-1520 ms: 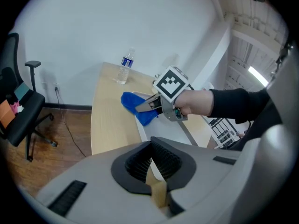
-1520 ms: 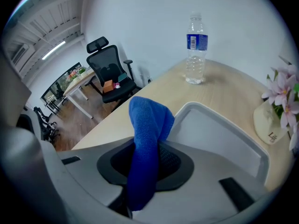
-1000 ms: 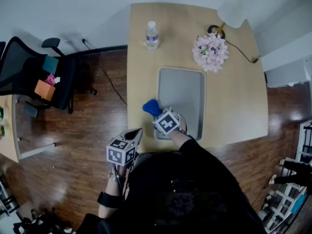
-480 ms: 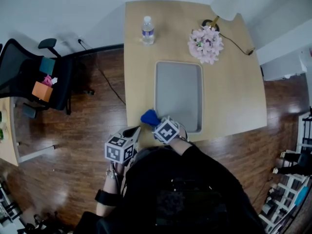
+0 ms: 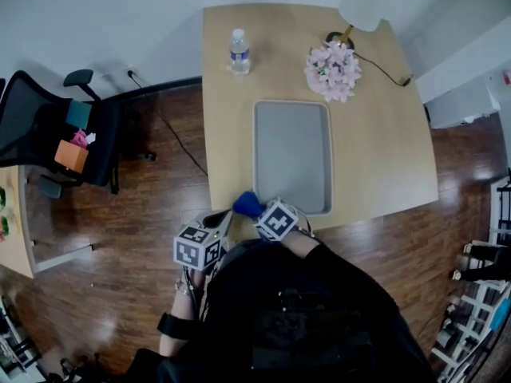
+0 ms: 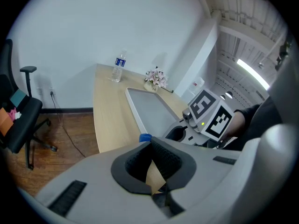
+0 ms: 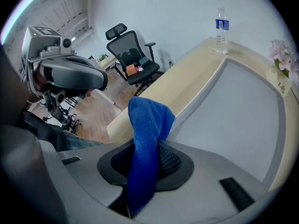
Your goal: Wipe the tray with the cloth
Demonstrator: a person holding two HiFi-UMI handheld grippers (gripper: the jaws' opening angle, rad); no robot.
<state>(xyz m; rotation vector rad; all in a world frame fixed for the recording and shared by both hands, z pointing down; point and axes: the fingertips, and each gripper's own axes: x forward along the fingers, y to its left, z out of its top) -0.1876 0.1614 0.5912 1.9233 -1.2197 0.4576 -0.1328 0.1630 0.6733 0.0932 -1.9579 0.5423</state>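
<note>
The blue cloth is pinched tight between the fingers of my right gripper and bunches out past their tips. It sits at the near left corner of the grey tray, which lies mid-table; whether it touches the rim I cannot tell. My left gripper hangs just beside the right one at the table's near edge, fingers closed together on nothing.
</note>
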